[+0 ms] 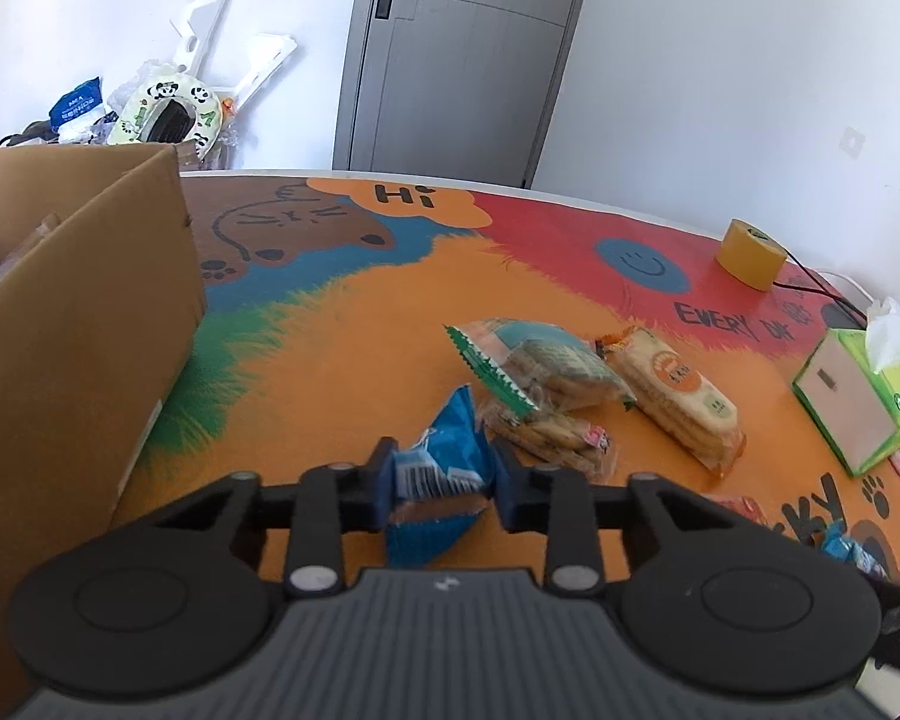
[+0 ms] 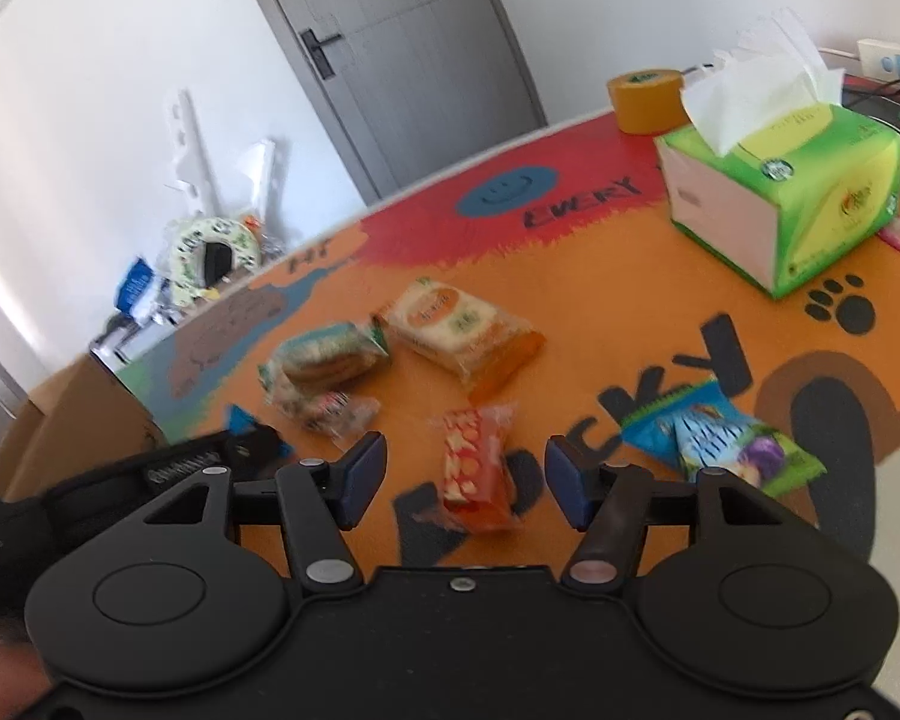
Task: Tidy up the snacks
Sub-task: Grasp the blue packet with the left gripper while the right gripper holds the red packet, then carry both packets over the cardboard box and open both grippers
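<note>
While the blue pack is squeezed tight between the left tongs, it is held up over the orange surface, near the brown box. The right tongs are spread wide, and a red pack is seen lying flat on the surface between them, not touched. Cracker packs are piled further back. A green tissue box is kept off to the right.
</note>
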`<state>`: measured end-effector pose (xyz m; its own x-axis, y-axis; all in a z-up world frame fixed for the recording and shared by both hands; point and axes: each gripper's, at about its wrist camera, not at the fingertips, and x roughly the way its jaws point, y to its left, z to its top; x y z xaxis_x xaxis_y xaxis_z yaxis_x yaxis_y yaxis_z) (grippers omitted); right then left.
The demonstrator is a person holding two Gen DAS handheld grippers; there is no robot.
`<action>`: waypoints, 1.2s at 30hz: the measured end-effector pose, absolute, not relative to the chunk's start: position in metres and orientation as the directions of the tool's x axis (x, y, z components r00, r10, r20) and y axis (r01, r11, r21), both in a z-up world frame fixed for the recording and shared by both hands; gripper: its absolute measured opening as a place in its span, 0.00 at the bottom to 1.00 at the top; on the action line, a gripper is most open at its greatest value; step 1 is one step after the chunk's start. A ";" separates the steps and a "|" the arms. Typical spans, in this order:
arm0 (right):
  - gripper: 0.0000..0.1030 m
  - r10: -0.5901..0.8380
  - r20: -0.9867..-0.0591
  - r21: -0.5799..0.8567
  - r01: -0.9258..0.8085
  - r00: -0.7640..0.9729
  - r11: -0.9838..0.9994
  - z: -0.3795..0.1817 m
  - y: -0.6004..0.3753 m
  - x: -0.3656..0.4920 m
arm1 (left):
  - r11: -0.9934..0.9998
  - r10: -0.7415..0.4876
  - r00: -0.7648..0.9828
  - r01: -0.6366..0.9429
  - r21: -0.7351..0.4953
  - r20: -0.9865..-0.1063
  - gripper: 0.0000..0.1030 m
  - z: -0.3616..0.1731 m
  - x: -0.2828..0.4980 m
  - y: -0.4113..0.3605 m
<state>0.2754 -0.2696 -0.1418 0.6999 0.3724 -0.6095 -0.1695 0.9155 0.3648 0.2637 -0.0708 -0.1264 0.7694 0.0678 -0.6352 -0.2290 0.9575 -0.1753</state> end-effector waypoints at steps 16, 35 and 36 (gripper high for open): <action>0.19 0.449 -0.537 0.405 -0.249 0.714 0.880 -0.116 -0.260 0.241 | 0.961 0.026 0.827 -0.175 -0.213 -0.562 0.29 -0.086 0.213 -0.071; 0.19 0.490 -0.429 0.405 -0.323 0.759 0.855 -0.071 -0.250 0.192 | 0.965 0.029 0.894 -0.142 -0.222 -0.447 0.29 -0.034 0.148 -0.061; 0.19 0.493 -0.426 0.403 -0.329 0.759 0.854 -0.069 -0.249 0.191 | 0.964 0.031 0.897 -0.144 -0.223 -0.441 0.29 -0.032 0.145 -0.060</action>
